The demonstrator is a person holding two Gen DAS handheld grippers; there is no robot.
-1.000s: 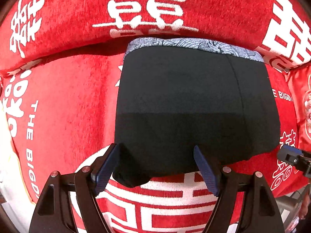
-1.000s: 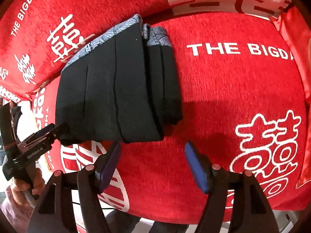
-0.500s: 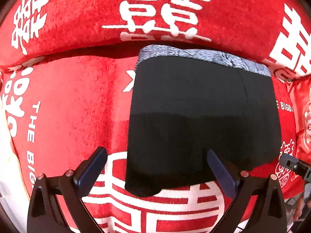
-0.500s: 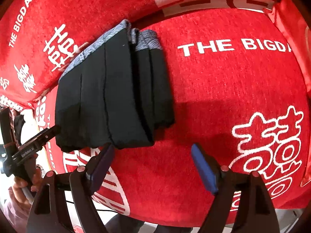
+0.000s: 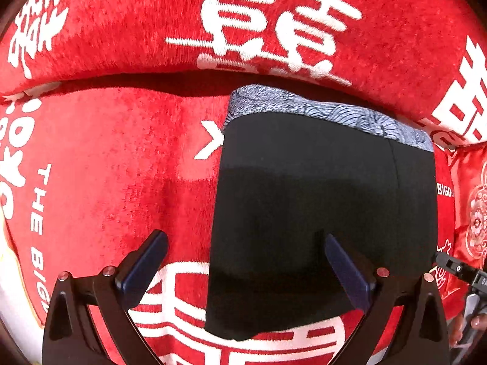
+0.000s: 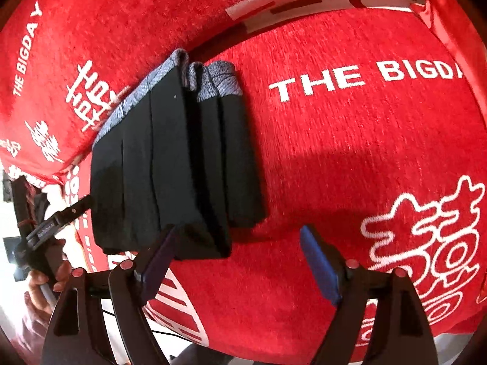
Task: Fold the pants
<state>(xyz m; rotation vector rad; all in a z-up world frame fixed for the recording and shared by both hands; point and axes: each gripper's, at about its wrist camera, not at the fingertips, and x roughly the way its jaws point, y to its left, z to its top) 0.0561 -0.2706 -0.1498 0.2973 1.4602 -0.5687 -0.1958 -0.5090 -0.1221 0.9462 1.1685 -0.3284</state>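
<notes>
The black pants [image 5: 325, 213] lie folded into a compact stack on the red seat cushion [image 5: 121, 176], their blue patterned waistband [image 5: 328, 112] against the backrest. My left gripper [image 5: 243, 264] is open and empty, hovering over the stack's near left edge. In the right wrist view the folded pants [image 6: 170, 164] show several stacked layers. My right gripper [image 6: 237, 261] is open and empty, just off the stack's near right corner. The left gripper [image 6: 64, 216] shows at the left edge of that view.
The red backrest cushion [image 5: 243, 24] with white characters rises behind the pants. A red embroidered pillow [image 5: 471, 206] sits at the right. The seat's front edge [image 6: 274, 343] drops off close below the right gripper. Bare cushion [image 6: 365, 158] lies right of the stack.
My left gripper has drawn back and shifted left, so the pants sit further right in its view. My right gripper has backed off slightly. The pants have not moved.
</notes>
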